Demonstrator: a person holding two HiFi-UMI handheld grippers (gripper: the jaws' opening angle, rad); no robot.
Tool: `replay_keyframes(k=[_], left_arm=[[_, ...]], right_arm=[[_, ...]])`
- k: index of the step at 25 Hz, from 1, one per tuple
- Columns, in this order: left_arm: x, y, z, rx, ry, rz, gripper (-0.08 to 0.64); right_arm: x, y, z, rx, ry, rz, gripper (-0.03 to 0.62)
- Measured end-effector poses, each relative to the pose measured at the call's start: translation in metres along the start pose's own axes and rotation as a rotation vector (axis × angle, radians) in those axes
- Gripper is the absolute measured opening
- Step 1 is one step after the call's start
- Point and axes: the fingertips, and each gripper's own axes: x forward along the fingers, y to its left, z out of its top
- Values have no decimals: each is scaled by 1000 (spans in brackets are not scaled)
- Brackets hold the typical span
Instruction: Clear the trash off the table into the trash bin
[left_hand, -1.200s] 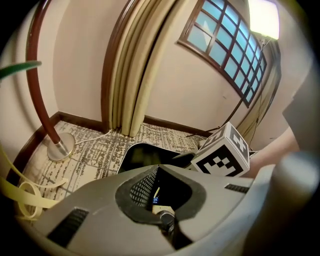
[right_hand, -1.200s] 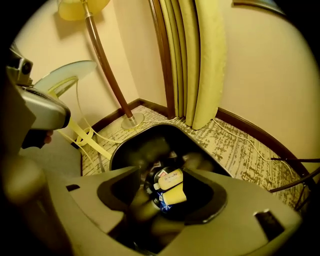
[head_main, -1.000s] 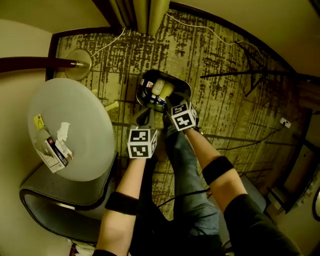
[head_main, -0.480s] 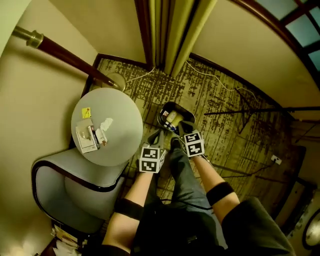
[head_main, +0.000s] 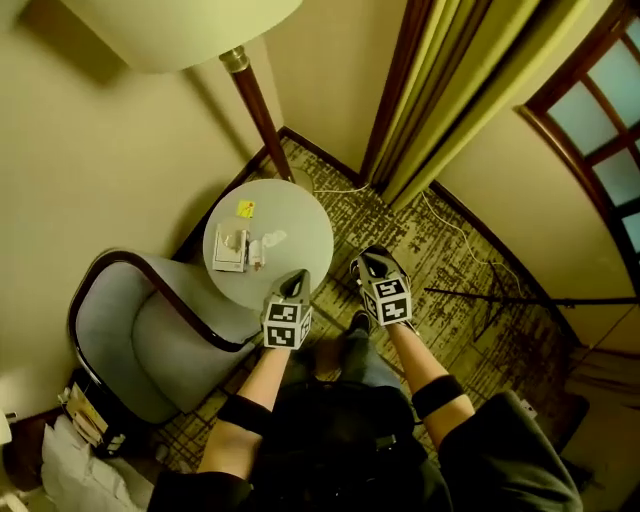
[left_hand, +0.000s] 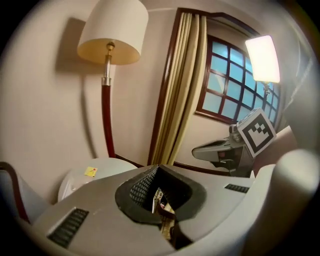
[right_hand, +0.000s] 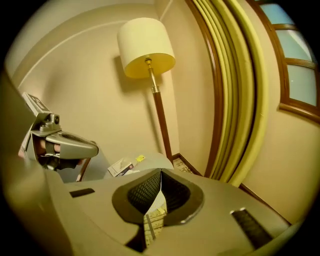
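The round bench (head_main: 300, 215) has a smooth, matt top. The chair (head_main: 140, 340) is grey cloth with glossy dark wood trim. The curtain (head_main: 440, 100) is cloth, the carpet (head_main: 450, 260) rough and woven, the lamp pole (head_main: 261, 115) glossy wood.

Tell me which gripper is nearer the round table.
Left. The left gripper hangs at the round table's near edge; the right gripper is off to its right, above the carpet.

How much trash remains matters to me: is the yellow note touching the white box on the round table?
Apart. The head view shows a strip of bare round table between the yellow note and the white box.
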Motion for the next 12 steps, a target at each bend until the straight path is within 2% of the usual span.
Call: replay_keyframes(k=[5,12], left_arm=[[-59,46,4,-53,-45,105,0],[-109,96,-16,-84,-76,218,0]], right_arm=[[15,73,40,-86,-21,144,3],[22,166,41,-223,20,329,3]])
